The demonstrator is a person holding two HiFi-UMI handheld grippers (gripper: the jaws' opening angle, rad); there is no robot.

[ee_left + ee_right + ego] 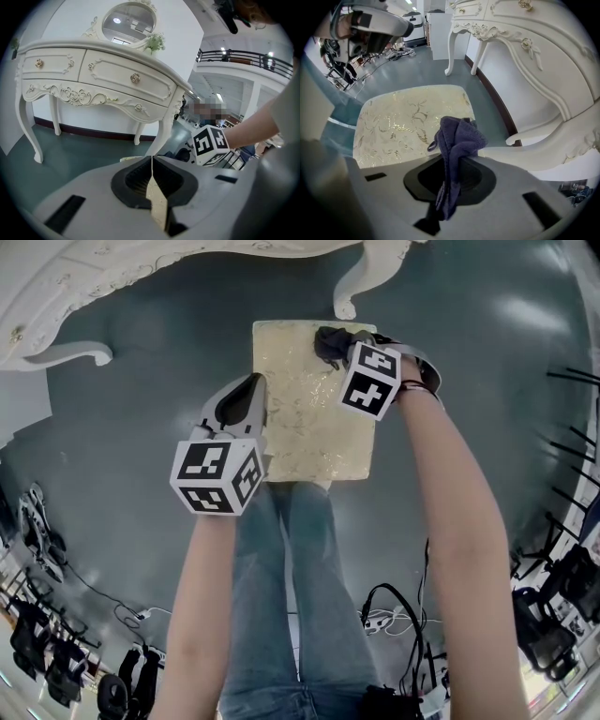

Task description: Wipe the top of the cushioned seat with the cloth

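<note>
Behind the seat's far edge: white dressing table (112,273), one curved leg landing just beside the seat's far right corner. Teal floor (141,399) all round.

Cushioned seat (309,427): cream-and-gold top, directly in front of the person's legs, nothing lying on it.

Left gripper (151,161): over the seat's left edge, jaws pressed together with only a hairline slit, holding nothing. Can't tell if it's touching the cushion.

Right gripper (457,161): at the seat's far right corner, jaws clamped on the cloth (457,133). Cloth is dark blue-purple and bunched; a wad sticks out past the jaw tips and a tail hangs back through them. The wad sits over the corner of the seat top; contact isn't clear from either view.

Step, my read: start of the wipe. Cloth is gripped and staged at one corner, and most of the top is untouched by it.

Next move needs:
- press the wad flat onto the cushion so fabric, not the jaw tips, meets it
- drag across from the far right corner in overlapping passes, working toward the near edge
- keep the clamp tight, since the bunch could pull out under drag
- left gripper could steady the seat's left edge if the seat shifts
</note>
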